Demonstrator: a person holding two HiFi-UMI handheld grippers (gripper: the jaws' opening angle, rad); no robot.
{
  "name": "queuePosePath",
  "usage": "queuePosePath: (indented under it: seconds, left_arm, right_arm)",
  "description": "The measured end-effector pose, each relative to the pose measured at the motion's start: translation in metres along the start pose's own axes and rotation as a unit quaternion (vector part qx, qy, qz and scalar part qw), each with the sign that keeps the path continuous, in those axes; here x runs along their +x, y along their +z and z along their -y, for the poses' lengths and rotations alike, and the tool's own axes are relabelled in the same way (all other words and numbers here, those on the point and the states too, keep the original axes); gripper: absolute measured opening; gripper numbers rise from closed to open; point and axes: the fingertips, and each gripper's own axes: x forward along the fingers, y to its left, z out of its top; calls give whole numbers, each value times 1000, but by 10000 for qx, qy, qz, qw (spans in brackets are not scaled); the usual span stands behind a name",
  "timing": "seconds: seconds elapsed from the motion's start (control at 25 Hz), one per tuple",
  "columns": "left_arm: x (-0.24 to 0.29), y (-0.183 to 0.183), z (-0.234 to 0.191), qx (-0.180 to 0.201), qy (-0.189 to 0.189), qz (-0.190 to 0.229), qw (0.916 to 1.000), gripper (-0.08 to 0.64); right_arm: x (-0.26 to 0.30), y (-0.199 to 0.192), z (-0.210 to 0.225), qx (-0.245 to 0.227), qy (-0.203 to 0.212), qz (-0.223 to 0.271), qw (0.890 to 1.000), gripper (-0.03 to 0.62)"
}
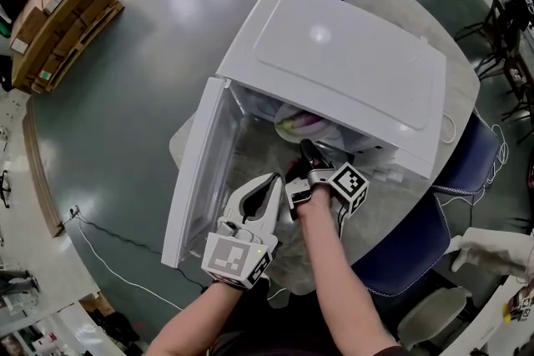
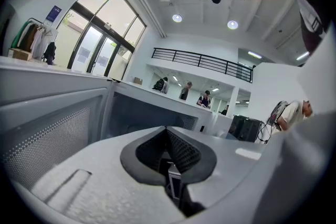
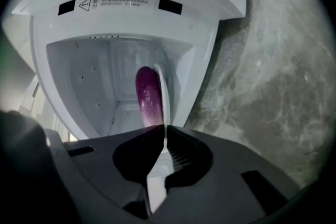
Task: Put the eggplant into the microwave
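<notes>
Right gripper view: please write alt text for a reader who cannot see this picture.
A purple eggplant is inside the open white microwave, seen along the right gripper. Its jaws are closed on a thin white rim, perhaps a plate's, beside the eggplant; grey marbled table at right.

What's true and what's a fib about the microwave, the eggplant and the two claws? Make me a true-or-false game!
1. The microwave has its door open. True.
2. The eggplant is orange. False: it is purple.
3. The left claw is shut with nothing in it. True.
4. The microwave stands on the floor. False: it stands on a marbled table.
5. The right claw is wide open. False: it is shut on the thin edge of what looks like a white plate beside the eggplant.
</notes>
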Motion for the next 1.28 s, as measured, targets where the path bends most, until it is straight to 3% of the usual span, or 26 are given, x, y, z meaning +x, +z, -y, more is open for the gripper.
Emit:
queuePosePath:
  seconds: [0.8,1.28]
  left_arm:
    - [5,-5,-12,-59,141,-64,9999,8]
    - [7,-5,-10,-28,161,-59,9998,8]
  right_arm:
    - [36,34,-21,-307,169,329,9988,20]
    - [33,39,-21,-1430,-317,322,9887,34]
